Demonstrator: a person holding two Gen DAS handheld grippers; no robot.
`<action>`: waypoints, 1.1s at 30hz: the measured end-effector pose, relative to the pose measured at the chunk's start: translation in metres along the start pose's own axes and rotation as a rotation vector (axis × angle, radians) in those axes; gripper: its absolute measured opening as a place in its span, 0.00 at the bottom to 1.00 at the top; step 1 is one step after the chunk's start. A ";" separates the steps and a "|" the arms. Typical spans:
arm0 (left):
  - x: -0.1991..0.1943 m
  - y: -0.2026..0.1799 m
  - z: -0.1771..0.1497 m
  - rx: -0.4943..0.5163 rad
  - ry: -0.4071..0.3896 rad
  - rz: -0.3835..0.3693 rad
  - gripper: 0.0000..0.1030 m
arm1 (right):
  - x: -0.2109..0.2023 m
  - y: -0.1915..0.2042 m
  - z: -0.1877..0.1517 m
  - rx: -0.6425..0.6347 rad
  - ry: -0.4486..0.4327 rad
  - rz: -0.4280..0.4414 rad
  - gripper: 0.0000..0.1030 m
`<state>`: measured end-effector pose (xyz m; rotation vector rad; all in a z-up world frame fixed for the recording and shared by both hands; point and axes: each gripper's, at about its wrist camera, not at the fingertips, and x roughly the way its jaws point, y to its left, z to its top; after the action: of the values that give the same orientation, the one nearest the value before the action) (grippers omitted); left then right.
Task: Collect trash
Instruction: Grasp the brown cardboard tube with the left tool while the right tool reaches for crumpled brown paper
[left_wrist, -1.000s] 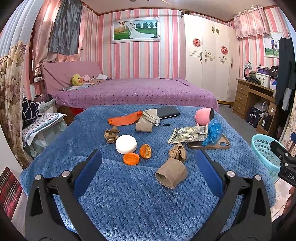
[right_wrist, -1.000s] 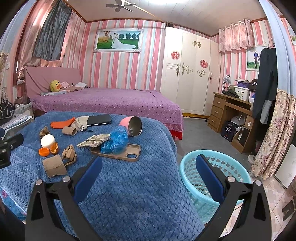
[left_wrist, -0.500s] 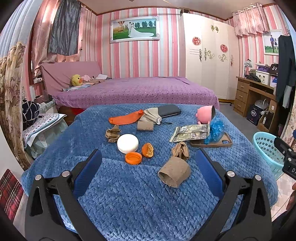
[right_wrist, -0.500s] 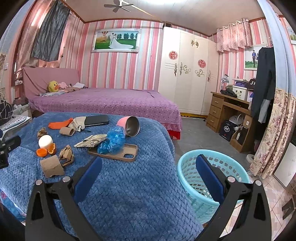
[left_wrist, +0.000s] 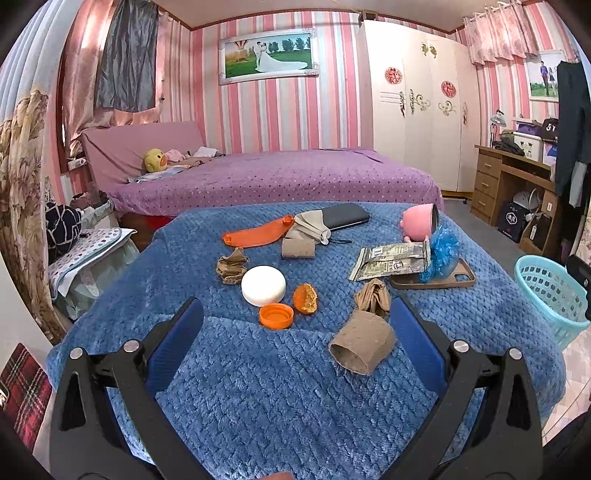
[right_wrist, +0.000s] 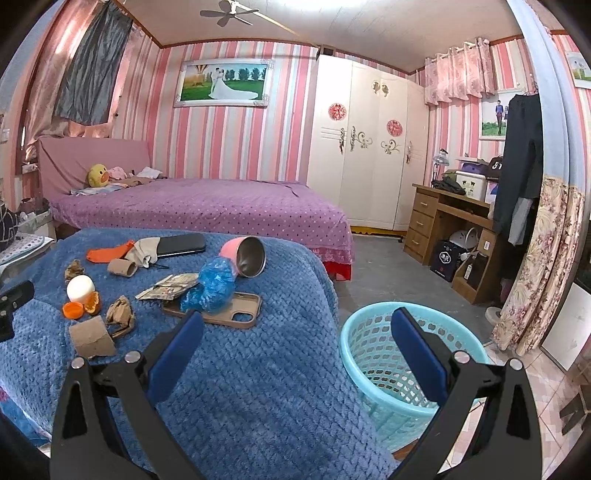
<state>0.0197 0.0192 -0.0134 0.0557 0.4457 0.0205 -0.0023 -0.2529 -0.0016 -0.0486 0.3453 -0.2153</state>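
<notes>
Left gripper (left_wrist: 295, 332): jaws spread wide, holding nothing, above the blue blanket (left_wrist: 258, 387). A cardboard tube (left_wrist: 362, 345) lies on its side just inside the right finger, with crumpled brown paper (left_wrist: 373, 301) just behind it. Near the centre lie an orange bottle cap (left_wrist: 276, 316), an orange peel (left_wrist: 306, 298) and a white round lid (left_wrist: 263, 285). A foil wrapper (left_wrist: 391, 258) rests beside a blue plastic bag (left_wrist: 441, 251) on a phone case (left_wrist: 458, 278).

Right gripper (right_wrist: 295, 343): jaws spread wide, holding nothing, over the blanket edge. The turquoise basket (right_wrist: 373, 354) stands on the floor just beside the blanket.
</notes>
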 end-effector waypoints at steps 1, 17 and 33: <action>0.001 -0.001 0.000 0.003 0.001 0.000 0.95 | 0.003 -0.001 0.000 0.002 0.007 0.001 0.96; 0.055 -0.011 -0.025 0.007 0.085 -0.028 0.95 | 0.051 0.001 -0.010 -0.020 0.075 0.016 0.96; 0.101 -0.031 -0.038 0.025 0.202 -0.182 0.82 | 0.087 -0.001 -0.026 -0.004 0.178 -0.022 0.96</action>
<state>0.0945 -0.0066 -0.0932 0.0374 0.6512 -0.1593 0.0690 -0.2736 -0.0545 -0.0369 0.5229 -0.2416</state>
